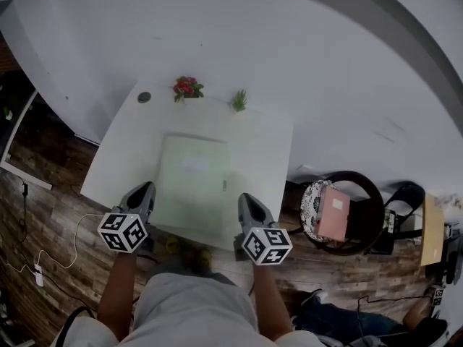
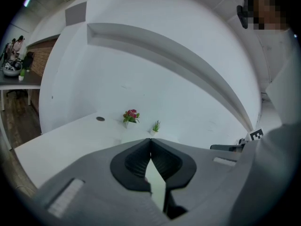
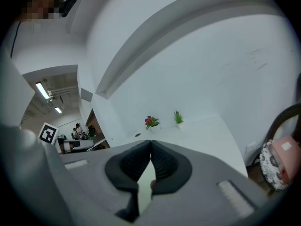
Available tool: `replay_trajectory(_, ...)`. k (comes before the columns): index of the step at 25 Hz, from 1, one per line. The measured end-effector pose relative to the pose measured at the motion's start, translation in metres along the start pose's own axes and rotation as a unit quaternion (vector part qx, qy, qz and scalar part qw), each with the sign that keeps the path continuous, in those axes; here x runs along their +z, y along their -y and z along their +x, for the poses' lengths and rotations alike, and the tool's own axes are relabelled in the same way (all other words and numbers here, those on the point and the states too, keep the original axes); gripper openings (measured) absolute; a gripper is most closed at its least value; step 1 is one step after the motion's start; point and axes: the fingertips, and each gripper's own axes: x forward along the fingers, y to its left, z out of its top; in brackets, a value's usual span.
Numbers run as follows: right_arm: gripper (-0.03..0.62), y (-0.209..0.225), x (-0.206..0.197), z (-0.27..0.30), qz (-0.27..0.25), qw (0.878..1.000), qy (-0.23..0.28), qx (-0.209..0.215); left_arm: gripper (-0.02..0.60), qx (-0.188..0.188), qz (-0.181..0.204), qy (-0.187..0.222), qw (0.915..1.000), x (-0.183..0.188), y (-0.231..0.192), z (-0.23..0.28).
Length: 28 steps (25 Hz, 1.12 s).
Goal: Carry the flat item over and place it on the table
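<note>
The flat item (image 1: 194, 183) is gripped at both sides by the closed fingers of the left gripper (image 1: 147, 189) and right gripper (image 1: 244, 198). A level, matched carry over the surface (image 1: 264, 143) is judged to be called for next

1. The right gripper (image 3: 150, 144) has its black ribbed jaws pressed together at the tips, pinching a pale green flat sheet (image 3: 143, 185).
2. Beyond them lies the white table (image 3: 221, 138), where a small red-flowered pot (image 3: 151, 122) stands near a spiky green plant (image 3: 178, 117).
3. At far right, a pink box (image 3: 287, 149) rests against a black-and-white patterned cushion (image 3: 270, 166).
</note>
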Motion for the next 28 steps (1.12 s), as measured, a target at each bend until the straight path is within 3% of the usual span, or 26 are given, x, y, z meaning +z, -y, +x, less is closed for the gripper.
replay_trajectory(9,0.003,-0.001,0.04,-0.024,-0.037,0.998,0.041,-0.002,0.008,-0.003,0.028,0.059,0.9979,0.045,0.018,-0.022)
replay_trajectory(20,0.003,0.006,0.09,-0.05,-0.083,0.993,0.087,-0.008,0.008,0.011,0.12,0.118,0.9856,0.102,0.044,-0.042)
replay_trajectory(28,0.003,-0.001,0.11,-0.055,-0.105,0.989,0.105,0.002,0.008,0.015,0.133,0.15,0.9796,0.12,0.053,-0.051)
